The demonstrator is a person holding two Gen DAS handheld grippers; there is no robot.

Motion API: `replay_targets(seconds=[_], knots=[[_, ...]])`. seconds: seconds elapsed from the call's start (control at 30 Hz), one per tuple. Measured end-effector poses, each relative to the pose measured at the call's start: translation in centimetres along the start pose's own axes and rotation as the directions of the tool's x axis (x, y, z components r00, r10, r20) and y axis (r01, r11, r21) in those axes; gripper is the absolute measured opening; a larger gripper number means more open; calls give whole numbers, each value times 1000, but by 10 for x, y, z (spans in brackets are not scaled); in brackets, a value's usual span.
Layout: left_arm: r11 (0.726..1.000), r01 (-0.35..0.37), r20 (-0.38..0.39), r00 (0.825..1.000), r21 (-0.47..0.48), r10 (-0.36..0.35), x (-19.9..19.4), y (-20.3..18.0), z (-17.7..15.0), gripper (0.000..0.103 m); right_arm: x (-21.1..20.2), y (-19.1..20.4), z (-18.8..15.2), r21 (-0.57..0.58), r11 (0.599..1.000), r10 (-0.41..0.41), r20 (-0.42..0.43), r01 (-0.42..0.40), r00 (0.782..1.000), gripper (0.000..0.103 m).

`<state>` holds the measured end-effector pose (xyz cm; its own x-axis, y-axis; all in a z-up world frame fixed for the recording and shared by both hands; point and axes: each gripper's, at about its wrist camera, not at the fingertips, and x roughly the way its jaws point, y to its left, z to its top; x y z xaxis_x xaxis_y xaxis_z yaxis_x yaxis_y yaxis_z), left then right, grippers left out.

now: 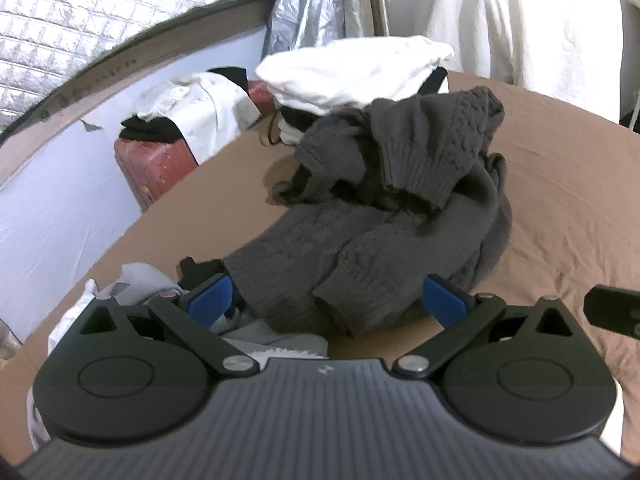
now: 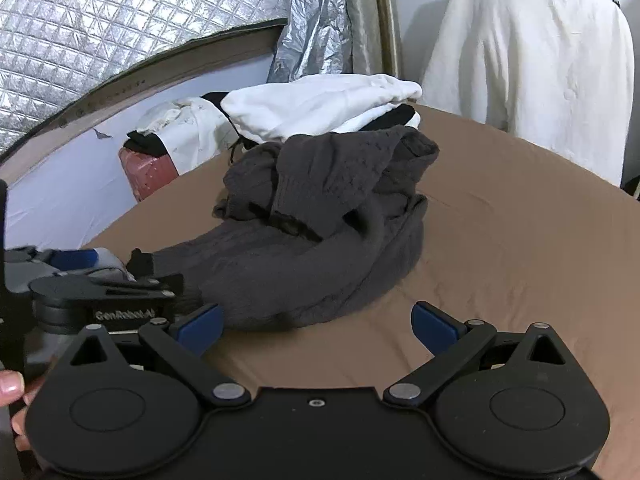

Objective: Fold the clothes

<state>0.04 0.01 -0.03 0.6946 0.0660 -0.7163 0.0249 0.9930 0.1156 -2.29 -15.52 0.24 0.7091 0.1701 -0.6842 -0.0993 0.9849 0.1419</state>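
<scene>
A dark grey knitted sweater lies crumpled in a heap on the brown bed sheet, one ribbed cuff draped over the top. My left gripper is open, its blue pads wide apart just above the sweater's near hem, touching nothing. In the right wrist view the same sweater sits in the middle of the sheet. My right gripper is also open, hovering over bare sheet in front of the heap. The left gripper's body shows at that view's left edge, with a person's fingers below it.
A stack of white and black clothes lies behind the sweater. Light grey and white garments sit at the near left. A red suitcase draped with cloth stands beside the bed. White fabric hangs at the back right.
</scene>
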Motion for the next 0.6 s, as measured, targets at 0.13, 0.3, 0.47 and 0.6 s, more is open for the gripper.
replay_targets(seconds=[0.13, 0.3, 0.47, 0.6], knots=[[999, 45, -9, 999, -17, -45, 6, 1, 2, 103, 0, 1, -1, -13, 1000, -7, -4, 7, 1000, 102], [998, 56, 28, 998, -13, -55, 2, -1, 3, 103, -1, 3, -1, -28, 999, -15, -9, 15, 1000, 102], [999, 47, 44, 998, 1, -47, 1, -14, -1, 103, 3, 13, -4, -40, 999, -35, 1, 35, 999, 102], [999, 50, 34, 998, 2, -50, 2, -16, 0, 103, 4, 11, -5, -32, 999, -27, 7, 27, 1000, 102]])
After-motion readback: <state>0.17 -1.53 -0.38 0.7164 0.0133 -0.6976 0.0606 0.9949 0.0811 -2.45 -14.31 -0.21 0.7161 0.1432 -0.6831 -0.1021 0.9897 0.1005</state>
